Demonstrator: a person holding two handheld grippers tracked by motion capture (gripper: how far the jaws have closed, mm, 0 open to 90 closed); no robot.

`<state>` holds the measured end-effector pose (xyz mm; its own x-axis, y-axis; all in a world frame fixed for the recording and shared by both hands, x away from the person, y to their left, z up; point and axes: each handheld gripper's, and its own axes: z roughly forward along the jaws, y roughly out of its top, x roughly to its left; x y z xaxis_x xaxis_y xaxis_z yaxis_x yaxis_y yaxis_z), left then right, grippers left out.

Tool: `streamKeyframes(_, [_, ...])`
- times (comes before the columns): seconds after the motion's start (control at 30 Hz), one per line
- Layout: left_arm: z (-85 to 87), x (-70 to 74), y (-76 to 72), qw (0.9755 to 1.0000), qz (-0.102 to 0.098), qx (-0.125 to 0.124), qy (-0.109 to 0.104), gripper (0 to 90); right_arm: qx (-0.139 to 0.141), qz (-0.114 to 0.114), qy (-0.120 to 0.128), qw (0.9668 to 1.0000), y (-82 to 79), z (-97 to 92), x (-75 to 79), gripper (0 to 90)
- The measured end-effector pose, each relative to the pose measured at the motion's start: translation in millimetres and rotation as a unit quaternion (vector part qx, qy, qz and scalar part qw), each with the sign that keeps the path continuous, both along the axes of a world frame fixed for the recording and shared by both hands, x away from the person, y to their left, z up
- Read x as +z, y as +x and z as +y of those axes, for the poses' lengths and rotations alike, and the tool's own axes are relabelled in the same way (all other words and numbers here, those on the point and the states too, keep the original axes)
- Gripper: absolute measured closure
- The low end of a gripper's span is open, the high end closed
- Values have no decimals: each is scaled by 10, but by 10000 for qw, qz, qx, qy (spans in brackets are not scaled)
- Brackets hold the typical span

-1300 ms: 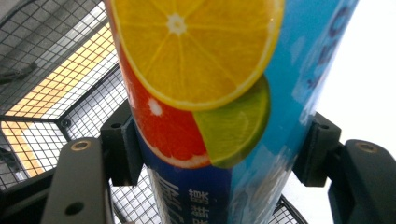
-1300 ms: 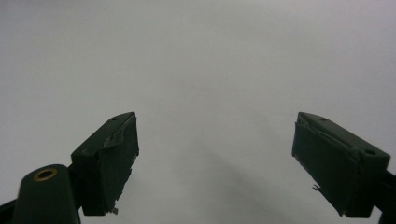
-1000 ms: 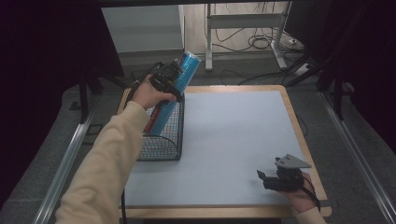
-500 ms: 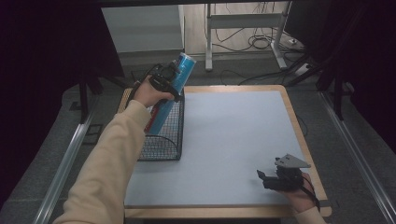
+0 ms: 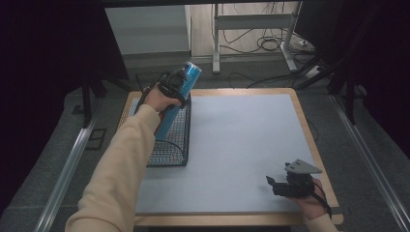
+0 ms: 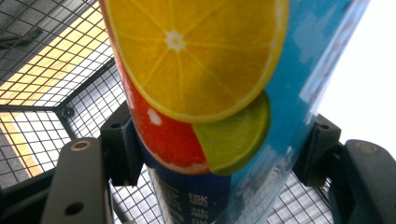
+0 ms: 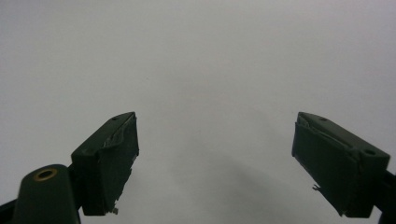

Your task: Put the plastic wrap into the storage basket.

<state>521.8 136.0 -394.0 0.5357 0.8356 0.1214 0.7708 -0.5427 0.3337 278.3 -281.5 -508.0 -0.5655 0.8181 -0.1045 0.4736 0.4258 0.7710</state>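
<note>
High view is showing my left gripper (image 5: 173, 86) clamping a tall blue can (image 5: 175, 99) at the far left of the table (image 5: 241, 145). I am holding the can tilted, its top leaning away toward the far edge and its lower end reaching down inside the black wire basket (image 5: 169, 137); I cannot tell whether that end is touching the basket floor. The basket is standing at the left edge of the grey mat, just beside the wooden border.

Left gripper view is confirming the grip: both pads (image 6: 122, 144) are pressing on opposite sides of the can (image 6: 210, 116), whose label is showing an orange slice, a red slice and a green slice on blue. The basket mesh (image 6: 51, 88) is lying behind and below it.

Right gripper (image 5: 285, 186) is resting near the front right corner of the table, well apart from the basket. Right gripper view is showing its 2 jaws standing wide with bare grey mat (image 7: 210, 70) between them, holding nothing.
</note>
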Motion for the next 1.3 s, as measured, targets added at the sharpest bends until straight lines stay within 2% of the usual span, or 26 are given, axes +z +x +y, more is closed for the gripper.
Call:
streamKeyframes(0.23, [8, -63, 114, 9999, -15, 81, 111, 320, -20, 7, -6, 10000, 6, -4, -7, 152])
streamKeyframes(0.4, [-1, -117, 198, 9998, 27, 171, 114, 320, -38, 11, -17, 10000, 13, -10, -11, 153])
streamKeyframes(0.57, [8, -184, 269, 9994, 92, 216, 235, 319, -39, 5, -31, 10000, 11, -13, -12, 153])
streamKeyframes(0.7, [16, -233, 315, 9992, 133, 296, 245, 319, -34, 14, -42, 10000, 12, -11, -16, 153])
streamKeyframes(0.93, [4, -300, 362, 9990, 126, 341, 247, 319, -38, 15, -64, 10000, 11, -6, -19, 154])
streamKeyframes(1.03, [7, -334, 383, 9987, 181, 360, 314, 319, -42, 10, -63, 10000, 12, -10, -19, 154])
streamKeyframes(1.3, [14, -347, 386, 9987, 142, 375, 322, 317, -34, 11, -64, 10000, 9, -8, -19, 154])
